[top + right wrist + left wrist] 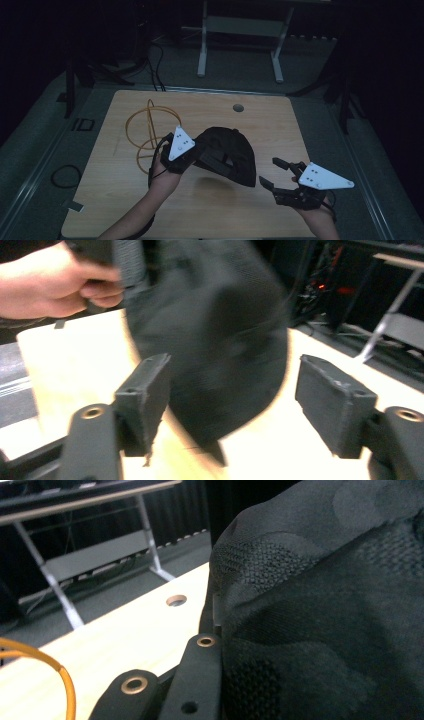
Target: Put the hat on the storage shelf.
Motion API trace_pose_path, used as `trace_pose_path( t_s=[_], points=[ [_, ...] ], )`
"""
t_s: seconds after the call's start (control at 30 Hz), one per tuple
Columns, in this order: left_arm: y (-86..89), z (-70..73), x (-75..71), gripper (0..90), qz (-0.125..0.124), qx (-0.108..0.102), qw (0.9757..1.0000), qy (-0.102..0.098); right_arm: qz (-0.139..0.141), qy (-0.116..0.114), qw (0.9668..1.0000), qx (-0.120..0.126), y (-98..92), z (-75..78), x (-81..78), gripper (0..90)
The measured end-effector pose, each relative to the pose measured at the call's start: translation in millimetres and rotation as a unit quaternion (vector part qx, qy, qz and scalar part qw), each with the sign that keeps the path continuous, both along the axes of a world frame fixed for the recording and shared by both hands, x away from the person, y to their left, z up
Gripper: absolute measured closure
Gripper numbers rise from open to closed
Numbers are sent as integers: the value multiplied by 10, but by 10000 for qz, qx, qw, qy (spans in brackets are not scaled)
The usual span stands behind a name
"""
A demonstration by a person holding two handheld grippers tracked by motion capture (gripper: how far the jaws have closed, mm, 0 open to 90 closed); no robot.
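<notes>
- Black fabric forms the main item: from the high view we see a dark cap (227, 155) held above the middle of the wooden table (210, 215), casting a shadow on the bare top beneath it.
- From the same view, the left gripper (200, 155) pinches the cap at its near-left edge. The right gripper (272, 172) waits just beside the cap on the right, jaws spread and holding nothing. A coil of yellow cable (147, 131) lies on the table behind the left hand.
- From the left gripper view, we see woven, partly mesh cloth (320, 605) pressed against the jaw, with the table and its round grommet hole (176, 600) beyond.
- From the right gripper view, we see both pads (332, 400) wide apart with the blurred cap hanging between and beyond them, and the person's left hand (50, 282) at the upper left.
- We judge the cap light and soft. The crown will fold under pressure, so we recommend gripping a rim, seam or the stiffer brim rather than loose crown cloth.
- We judge the mesh likely to snag on pad edges.
</notes>
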State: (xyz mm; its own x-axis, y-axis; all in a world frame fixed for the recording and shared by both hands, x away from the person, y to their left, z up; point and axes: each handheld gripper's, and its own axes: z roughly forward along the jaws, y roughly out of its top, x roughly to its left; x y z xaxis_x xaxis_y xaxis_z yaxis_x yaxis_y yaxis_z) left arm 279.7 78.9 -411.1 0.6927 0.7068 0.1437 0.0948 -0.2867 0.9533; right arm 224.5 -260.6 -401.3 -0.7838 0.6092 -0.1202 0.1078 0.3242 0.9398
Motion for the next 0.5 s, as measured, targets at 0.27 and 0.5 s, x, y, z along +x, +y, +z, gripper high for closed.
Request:
trace_pose_path(
  t_s=[0.27, 0.5],
  points=[
    [125, -16, -8, 900, -701, 71, 9974, -142, 191, -146, 9995, -206, -4, 153, 66, 423],
    [228, -22, -13, 900, -1545, 11, 9877, -256, 570, -209, 9977, -301, 132, 244, 100, 425]
  ],
)
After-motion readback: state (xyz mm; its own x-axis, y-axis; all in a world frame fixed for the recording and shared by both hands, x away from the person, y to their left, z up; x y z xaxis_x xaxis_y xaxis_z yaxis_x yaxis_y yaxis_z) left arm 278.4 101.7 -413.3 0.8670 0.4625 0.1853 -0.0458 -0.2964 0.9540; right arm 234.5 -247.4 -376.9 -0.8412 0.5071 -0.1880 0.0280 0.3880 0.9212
